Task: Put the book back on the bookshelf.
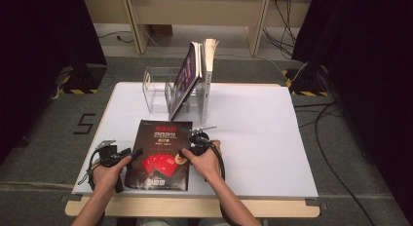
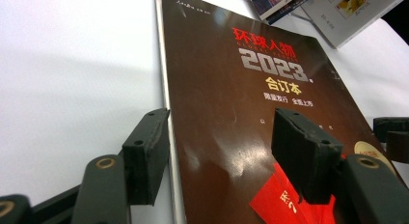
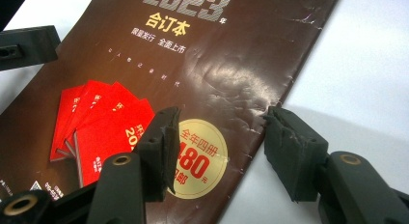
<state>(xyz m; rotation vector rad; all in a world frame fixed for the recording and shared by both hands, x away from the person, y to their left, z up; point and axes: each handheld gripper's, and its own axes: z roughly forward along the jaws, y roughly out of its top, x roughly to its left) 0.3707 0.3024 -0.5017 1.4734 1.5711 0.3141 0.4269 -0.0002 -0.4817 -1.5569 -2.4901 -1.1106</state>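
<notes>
Presently both grippers sit at the near end of a dark brown magazine lying flat on the white table, one at each long edge. Left gripper: jaws spread wide and straddling the magazine's left edge, one pad off the cover beside the spine on bare table, the other over the cover just above the red printed cards. No pad looks pressed on the paper, though the gripper's own view is steep and contact at the spine side is hard to judge. Right gripper: jaws likewise wide, straddling the opposite edge; one pad stands over the cover by the round yellow sticker, the other just outside the creased edge, over the table. The cover is wrinkled between these jaws. Nothing is lifted; the magazine lies flat under both pairs. Beyond the jaws, farther up the table, a clear acrylic rack holds a leaning book with a purple cover and an upright white one. Each gripper's opposite number shows as a black block at the margin of its view.
</notes>
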